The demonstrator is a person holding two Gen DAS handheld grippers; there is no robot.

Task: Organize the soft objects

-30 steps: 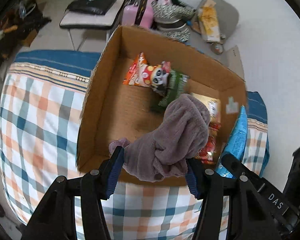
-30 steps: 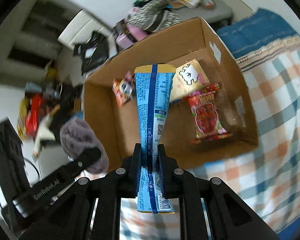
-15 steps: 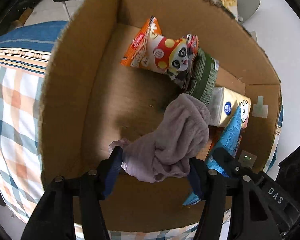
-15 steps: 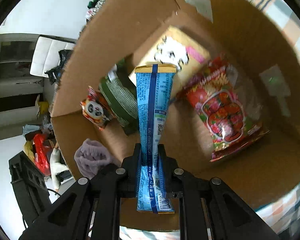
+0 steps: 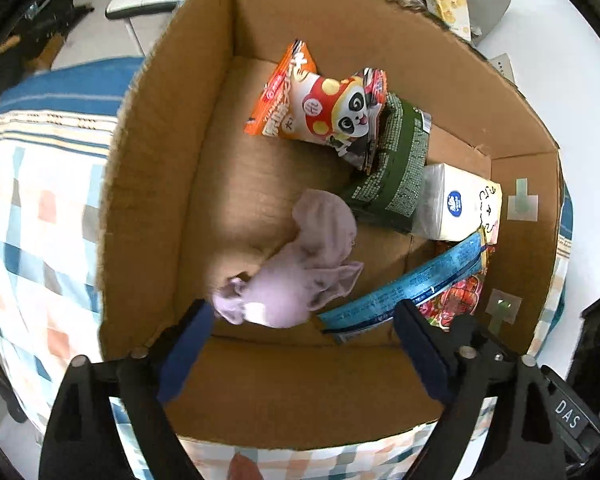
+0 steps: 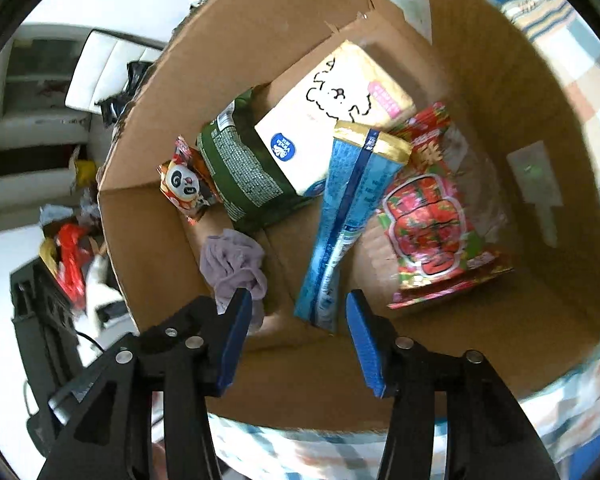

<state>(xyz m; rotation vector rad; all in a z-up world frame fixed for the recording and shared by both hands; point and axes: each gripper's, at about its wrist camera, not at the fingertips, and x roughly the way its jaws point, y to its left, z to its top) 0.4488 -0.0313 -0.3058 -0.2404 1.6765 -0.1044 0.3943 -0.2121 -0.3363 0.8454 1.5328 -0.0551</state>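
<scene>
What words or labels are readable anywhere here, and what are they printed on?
"DAS": white letters on the black claw body at the lower right of the left wrist view.
Panda snack bag: large characters, too blurred to read.
Blue packet, green packet, white tissue pack: print too small to read.

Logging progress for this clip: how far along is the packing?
Done: cloth, blue packet and other snacks lie in the box. In hand: nothing; the left tool and right tool are opening, pads clear. Left: more items may sit beyond the box, unclear.
</scene>
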